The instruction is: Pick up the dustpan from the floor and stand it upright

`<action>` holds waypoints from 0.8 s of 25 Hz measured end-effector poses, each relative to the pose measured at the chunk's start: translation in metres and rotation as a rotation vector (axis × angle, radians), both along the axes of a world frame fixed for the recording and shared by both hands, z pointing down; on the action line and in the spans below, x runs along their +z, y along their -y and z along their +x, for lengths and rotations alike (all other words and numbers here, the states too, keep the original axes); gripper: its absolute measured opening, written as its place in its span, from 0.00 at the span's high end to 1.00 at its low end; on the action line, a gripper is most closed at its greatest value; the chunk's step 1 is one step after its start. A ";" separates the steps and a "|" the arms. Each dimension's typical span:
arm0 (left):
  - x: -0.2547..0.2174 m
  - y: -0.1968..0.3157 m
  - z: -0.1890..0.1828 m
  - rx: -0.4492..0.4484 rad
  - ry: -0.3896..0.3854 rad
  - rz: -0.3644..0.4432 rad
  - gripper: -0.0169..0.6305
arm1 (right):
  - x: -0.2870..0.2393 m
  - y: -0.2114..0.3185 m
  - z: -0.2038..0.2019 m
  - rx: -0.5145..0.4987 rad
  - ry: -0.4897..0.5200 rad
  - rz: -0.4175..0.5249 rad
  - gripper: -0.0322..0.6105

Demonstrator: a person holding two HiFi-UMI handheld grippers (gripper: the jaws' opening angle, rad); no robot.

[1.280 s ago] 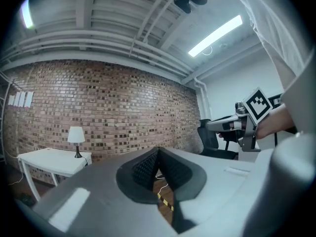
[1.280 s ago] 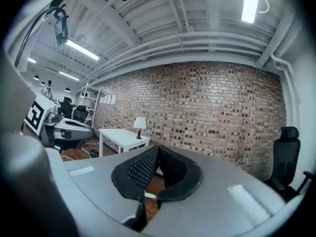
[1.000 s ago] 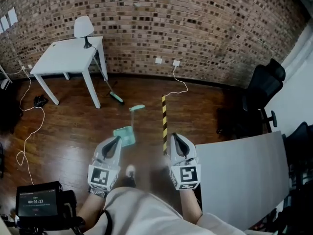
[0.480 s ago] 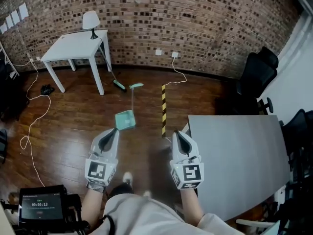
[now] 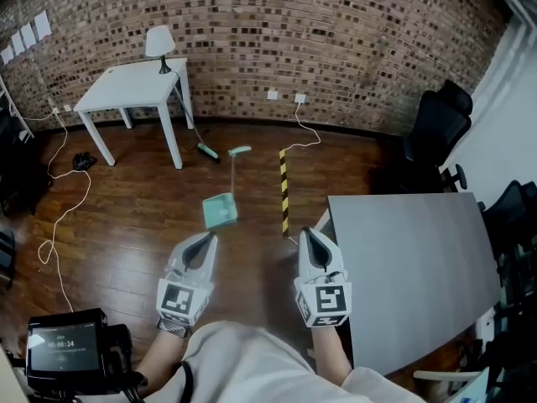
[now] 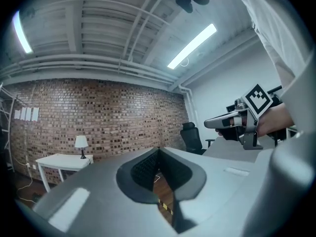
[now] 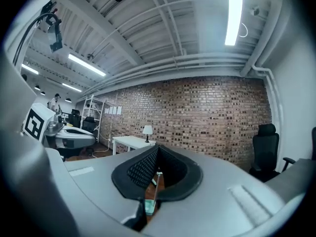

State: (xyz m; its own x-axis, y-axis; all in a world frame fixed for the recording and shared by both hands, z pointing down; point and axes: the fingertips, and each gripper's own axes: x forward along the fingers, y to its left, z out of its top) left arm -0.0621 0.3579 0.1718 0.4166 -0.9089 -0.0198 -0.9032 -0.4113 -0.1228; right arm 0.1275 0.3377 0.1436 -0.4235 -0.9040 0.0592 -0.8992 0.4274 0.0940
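— Brick wall point(image 5: 336, 32) across upper frame, wooden floor point(image 5: 126, 217) below. Locate dustpan.
— Centre of head view: dustpan point(image 5: 220, 211) on floor, thin handle point(image 5: 239, 150) running toward upper frame, well ahead of both grippers. Flat or standing: cannot tell from this angle.
— State of left gripper point(image 5: 208, 238) and right gripper point(image 5: 306, 232)?
— Both closed tip to tip, clamping nothing. Carried side by side at lower centre, aimed at dustpan; judged to suit either an approach or a withdrawal after release.
— Differences between views?
— Right gripper view: frames dustpan point(image 7: 148, 206) just below closed tips. Left gripper view: misses it, shows striped floor tape point(image 6: 163, 204) instead. Only in head view: full layout, from white table point(image 5: 134, 86) at upper left to grey table point(image 5: 411, 267) at lower right.
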 end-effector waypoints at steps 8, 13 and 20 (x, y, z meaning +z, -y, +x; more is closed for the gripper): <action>-0.006 -0.002 0.003 0.043 0.005 0.013 0.97 | 0.006 -0.006 -0.009 -0.004 0.010 -0.024 0.93; -0.004 -0.004 0.002 0.046 -0.011 0.014 0.97 | 0.012 -0.010 -0.017 -0.012 0.006 -0.038 0.93; 0.004 -0.008 -0.002 0.053 -0.006 0.006 0.97 | 0.017 -0.015 -0.022 -0.010 -0.001 -0.043 0.93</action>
State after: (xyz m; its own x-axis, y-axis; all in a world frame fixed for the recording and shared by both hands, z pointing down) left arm -0.0644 0.3656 0.1761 0.4643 -0.8852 -0.0280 -0.8807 -0.4581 -0.1206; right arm 0.1056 0.3525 0.1607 -0.4326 -0.8962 0.0979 -0.8947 0.4402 0.0763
